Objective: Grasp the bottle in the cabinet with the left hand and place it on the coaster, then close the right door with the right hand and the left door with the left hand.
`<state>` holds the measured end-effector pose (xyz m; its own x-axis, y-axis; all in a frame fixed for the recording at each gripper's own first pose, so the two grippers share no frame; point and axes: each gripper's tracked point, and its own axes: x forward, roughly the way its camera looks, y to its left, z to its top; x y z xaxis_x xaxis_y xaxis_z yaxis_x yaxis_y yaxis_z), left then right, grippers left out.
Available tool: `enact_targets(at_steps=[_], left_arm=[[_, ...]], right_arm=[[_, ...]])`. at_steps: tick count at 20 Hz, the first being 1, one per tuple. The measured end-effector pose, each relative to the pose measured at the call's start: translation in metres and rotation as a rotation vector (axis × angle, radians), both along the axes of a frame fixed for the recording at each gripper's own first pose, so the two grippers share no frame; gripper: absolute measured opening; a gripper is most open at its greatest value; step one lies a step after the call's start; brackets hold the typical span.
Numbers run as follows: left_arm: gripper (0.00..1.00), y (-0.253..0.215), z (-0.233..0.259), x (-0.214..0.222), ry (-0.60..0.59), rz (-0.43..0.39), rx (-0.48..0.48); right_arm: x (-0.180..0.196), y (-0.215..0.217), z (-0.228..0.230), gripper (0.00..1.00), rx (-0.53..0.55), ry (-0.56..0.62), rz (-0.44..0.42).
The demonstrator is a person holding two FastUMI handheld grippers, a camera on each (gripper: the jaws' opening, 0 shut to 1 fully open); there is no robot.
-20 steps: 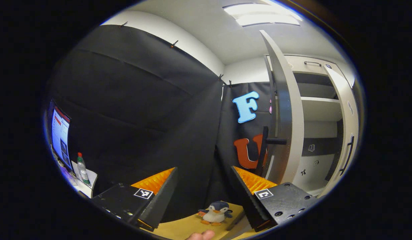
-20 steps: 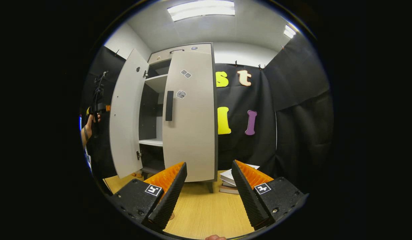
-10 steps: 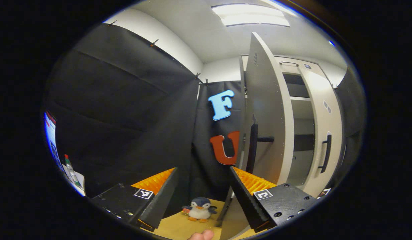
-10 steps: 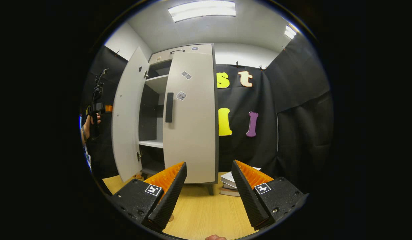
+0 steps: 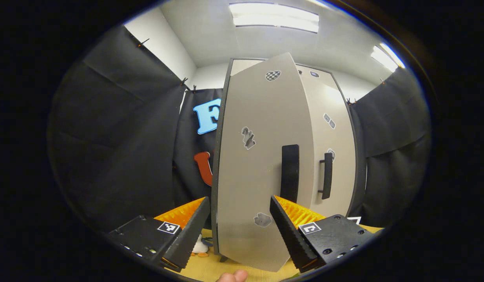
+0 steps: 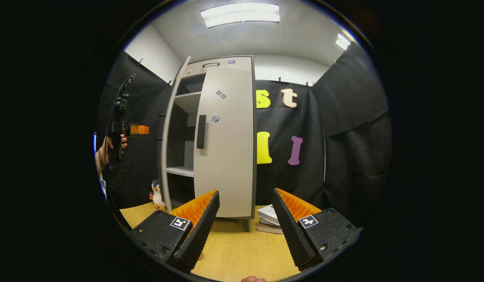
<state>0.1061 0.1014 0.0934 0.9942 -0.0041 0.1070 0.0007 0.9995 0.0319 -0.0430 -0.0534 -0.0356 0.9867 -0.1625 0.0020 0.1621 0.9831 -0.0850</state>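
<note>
In the left gripper view, the left gripper (image 5: 238,227) is seen at the bottom with its fingers (image 5: 187,235) spread wide and nothing held between them. Just beyond them the outer face of the cabinet's left door (image 5: 261,156) is presented, swung partly toward the cabinet, with its dark handle (image 5: 290,172) above the right-hand finger. Whether the fingers touch the door cannot be told. A fingertip of the person's hand (image 5: 232,276) is seen at the lower edge. A toy penguin (image 5: 197,247) is glimpsed on the bench (image 5: 210,268) beside the door's lower edge. Farther off, the right door (image 5: 332,156) lies flat against the cabinet, its handle (image 5: 326,176) upright.

In the right gripper view, the right gripper (image 6: 245,227) is held over the bench (image 6: 238,250), its fingers (image 6: 198,227) parted widely and empty. A stack of books (image 6: 270,219) rests on the bench past the right-hand finger. Behind these stands the cabinet (image 6: 210,137), its right door (image 6: 226,141) shut and its left door (image 6: 169,137) seen edge-on, standing out from the cabinet, with a white shelf (image 6: 181,170) visible inside. The penguin (image 6: 157,194) stands by that door's foot. At far left the left gripper (image 6: 138,129) is held up in a hand (image 6: 108,147), apart from the door's edge. The bottle and coaster cannot be made out.
</note>
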Motion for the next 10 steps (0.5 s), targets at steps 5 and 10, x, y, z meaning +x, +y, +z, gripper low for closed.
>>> enact_targets(at_steps=[5,10], left_arm=[[0.95,-0.028,-0.023,-0.025,0.023,-0.014,-0.06],[0.95,-0.049,-0.054,-0.055,0.051,-0.006,-0.094]], right_arm=[[-0.004,-0.007,0.003,0.83,0.026,-0.008,-0.008],[-0.005,-0.006,0.004,0.83,0.018,-0.002,0.0]])
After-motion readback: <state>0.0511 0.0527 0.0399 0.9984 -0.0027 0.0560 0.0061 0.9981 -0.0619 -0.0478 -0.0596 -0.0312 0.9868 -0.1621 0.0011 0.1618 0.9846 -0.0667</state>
